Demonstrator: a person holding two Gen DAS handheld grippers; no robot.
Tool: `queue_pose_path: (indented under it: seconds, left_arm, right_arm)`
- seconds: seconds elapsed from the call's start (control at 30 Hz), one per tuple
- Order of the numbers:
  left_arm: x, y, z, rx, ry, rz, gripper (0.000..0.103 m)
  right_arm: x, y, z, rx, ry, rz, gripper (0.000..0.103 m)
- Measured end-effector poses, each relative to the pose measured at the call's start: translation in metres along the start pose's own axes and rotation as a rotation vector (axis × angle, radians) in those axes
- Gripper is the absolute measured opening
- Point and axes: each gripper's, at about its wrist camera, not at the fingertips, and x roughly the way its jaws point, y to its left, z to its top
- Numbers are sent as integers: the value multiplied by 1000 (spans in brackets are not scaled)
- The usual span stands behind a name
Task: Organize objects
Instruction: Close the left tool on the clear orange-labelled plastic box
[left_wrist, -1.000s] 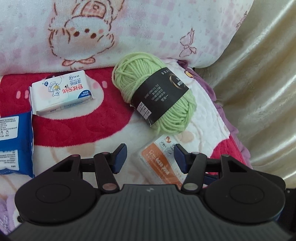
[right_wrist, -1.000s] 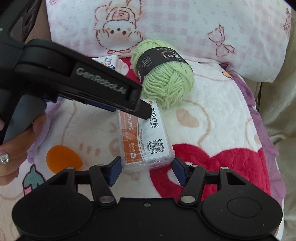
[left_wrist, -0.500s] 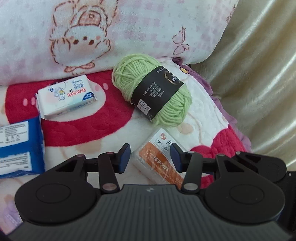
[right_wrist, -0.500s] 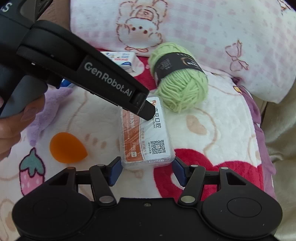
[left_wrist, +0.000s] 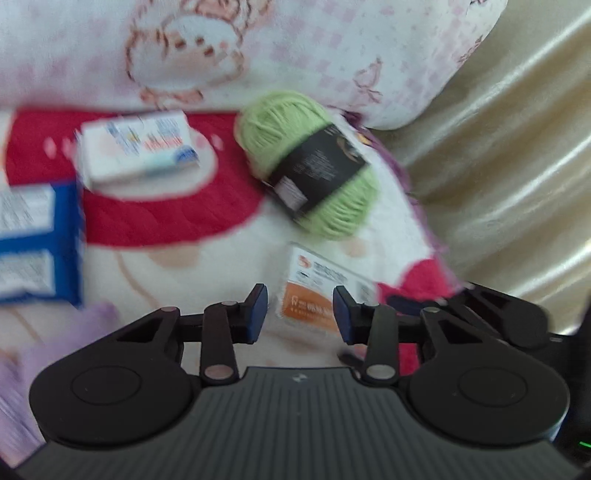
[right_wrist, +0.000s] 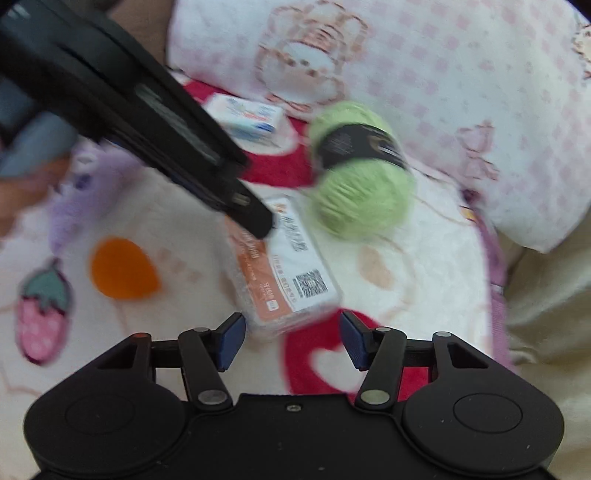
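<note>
Now I am closing both tools: left tool (left_wrist: 299, 314) and right tool (right_wrist: 291, 341) are each narrowing around the orange packet (right_wrist: 284, 269) beside the green yarn (right_wrist: 360, 184), not yet pressing it.

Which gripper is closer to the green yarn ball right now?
Left. The left gripper sits over the far end of the orange-and-white packet, beside the yarn ball; the right gripper is at the packet's near end.

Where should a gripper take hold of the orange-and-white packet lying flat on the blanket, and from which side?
Probably across the orange-and-white packet at its two long edges, near the short end facing the right gripper, coming down from above. It lies flat and is narrow enough for the jaws there. Both grippers' jaws are closing; the left gripper also frames it, with no pads pressing yet.
</note>
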Motion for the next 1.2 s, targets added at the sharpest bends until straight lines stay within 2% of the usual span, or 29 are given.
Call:
queue_pose_path:
  seconds: [0.07, 0.17, 0.3, 0.37, 0.47, 0.5, 0.7, 0.83, 0.97, 1.03, 1.2]
  left_arm:
    - [-1, -5, -1, -23, 25, -37, 38]
    - [-1, -14, -3, -3, 25, -17, 38]
    - [6, -10, -2, -4, -6, 81, 38]
    - [12, -6, -2, -15, 8, 115, 38]
    - [18, -1, -4, -65, 18, 76, 38]
    - [20, -1, -6, -80, 29, 62, 38]
    - [22, -8, -11, -80, 20, 92, 38]
    - [25, -3, -9, -139, 31, 88, 38]
    - [26, -9, -12, -105, 5, 110, 39]
    - [27, -10, -14, -92, -10, 119, 39]
    - [22, -10, -18, -85, -39, 109, 39]
  right_arm:
    - [2, -22, -4, 112, 20, 17, 60]
    - [3, -43, -4, 273, 35, 118, 61]
    - [0, -50, -5, 354, 5, 247, 70]
    - [7, -51, -6, 401, 4, 307, 73]
    - [14, -46, -5, 437, 22, 360, 73]
    - [17, -44, -5, 438, 29, 362, 74]
    - [23, -33, -3, 401, 21, 315, 84]
    - [25, -31, 0, 371, 20, 292, 84]
    - [29, -28, -1, 356, 16, 272, 85]
    - [33, -23, 0, 339, 12, 260, 90]
    - [29, -21, 0, 337, 2, 239, 89]
